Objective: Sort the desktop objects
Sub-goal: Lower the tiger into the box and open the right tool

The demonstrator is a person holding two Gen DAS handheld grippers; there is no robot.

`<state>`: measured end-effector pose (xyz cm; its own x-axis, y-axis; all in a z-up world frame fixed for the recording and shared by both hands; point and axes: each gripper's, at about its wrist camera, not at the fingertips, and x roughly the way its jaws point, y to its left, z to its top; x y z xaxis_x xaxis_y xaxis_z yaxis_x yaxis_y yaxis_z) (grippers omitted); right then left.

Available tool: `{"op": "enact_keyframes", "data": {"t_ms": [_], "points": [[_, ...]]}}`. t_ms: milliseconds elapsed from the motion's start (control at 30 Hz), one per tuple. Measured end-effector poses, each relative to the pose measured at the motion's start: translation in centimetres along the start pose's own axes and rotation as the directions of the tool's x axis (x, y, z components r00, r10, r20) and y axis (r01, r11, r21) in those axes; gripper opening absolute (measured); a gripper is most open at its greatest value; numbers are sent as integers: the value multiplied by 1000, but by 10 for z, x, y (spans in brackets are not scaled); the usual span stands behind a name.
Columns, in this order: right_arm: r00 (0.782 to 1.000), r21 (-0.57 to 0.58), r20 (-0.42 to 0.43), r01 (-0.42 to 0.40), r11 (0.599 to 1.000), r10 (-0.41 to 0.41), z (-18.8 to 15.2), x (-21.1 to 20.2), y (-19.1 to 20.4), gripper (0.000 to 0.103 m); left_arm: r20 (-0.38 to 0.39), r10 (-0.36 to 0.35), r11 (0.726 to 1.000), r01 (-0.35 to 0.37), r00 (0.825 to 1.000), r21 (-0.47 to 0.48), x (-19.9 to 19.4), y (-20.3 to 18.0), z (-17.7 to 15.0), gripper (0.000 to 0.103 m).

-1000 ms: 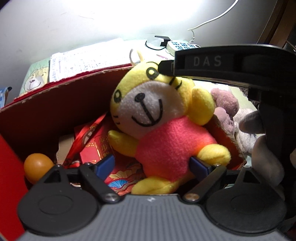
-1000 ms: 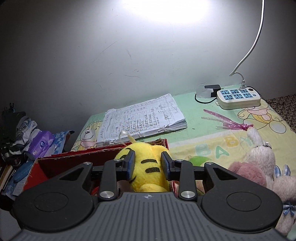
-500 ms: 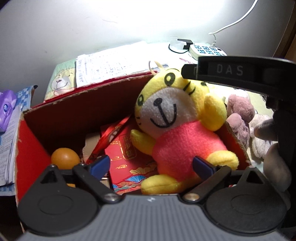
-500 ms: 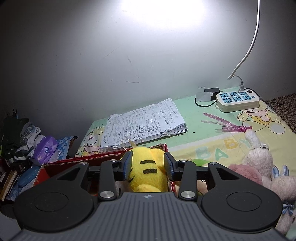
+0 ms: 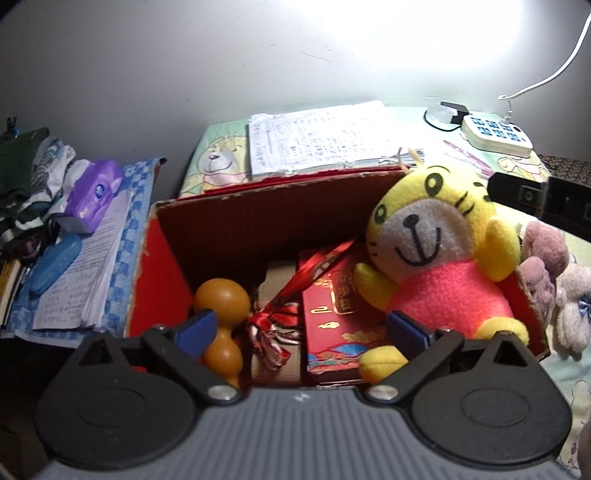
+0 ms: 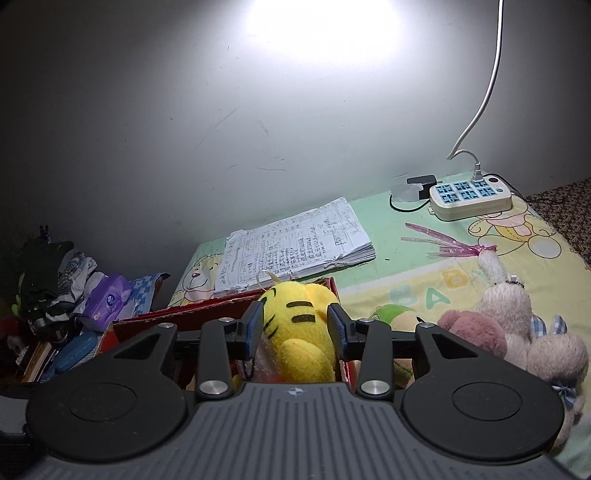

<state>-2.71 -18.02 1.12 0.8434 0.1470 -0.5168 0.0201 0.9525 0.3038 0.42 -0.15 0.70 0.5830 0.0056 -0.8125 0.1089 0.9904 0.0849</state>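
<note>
Left wrist view, left to right: the orange gourd (image 5: 221, 317) and red gift box (image 5: 332, 325) lie in the red carton (image 5: 159, 266), where the tiger plush (image 5: 439, 258) sits at right; left gripper (image 5: 299, 328) gapes empty. Right gripper (image 6: 295, 328) straddles the plush's head (contact unclear). Pink plush toys (image 6: 517, 332) at lower right remain unsorted.

My blue-padded gripper (image 5: 301, 330) faces a yellow black-striped plush tiger (image 5: 439, 254) in pink, inside a red cardboard box (image 5: 159, 258).

Grey scuffed wall (image 6: 184, 110), bright light patch (image 6: 321, 33), white cable (image 6: 491, 74) hanging.
</note>
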Motion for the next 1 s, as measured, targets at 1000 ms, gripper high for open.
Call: {"op": "enact_keyframes", "data": {"t_ms": [1000], "points": [[1000, 13, -11, -18, 1000, 18, -17, -16, -10, 41, -16, 121, 993, -120, 993, 5, -10, -6, -10, 99]]}}
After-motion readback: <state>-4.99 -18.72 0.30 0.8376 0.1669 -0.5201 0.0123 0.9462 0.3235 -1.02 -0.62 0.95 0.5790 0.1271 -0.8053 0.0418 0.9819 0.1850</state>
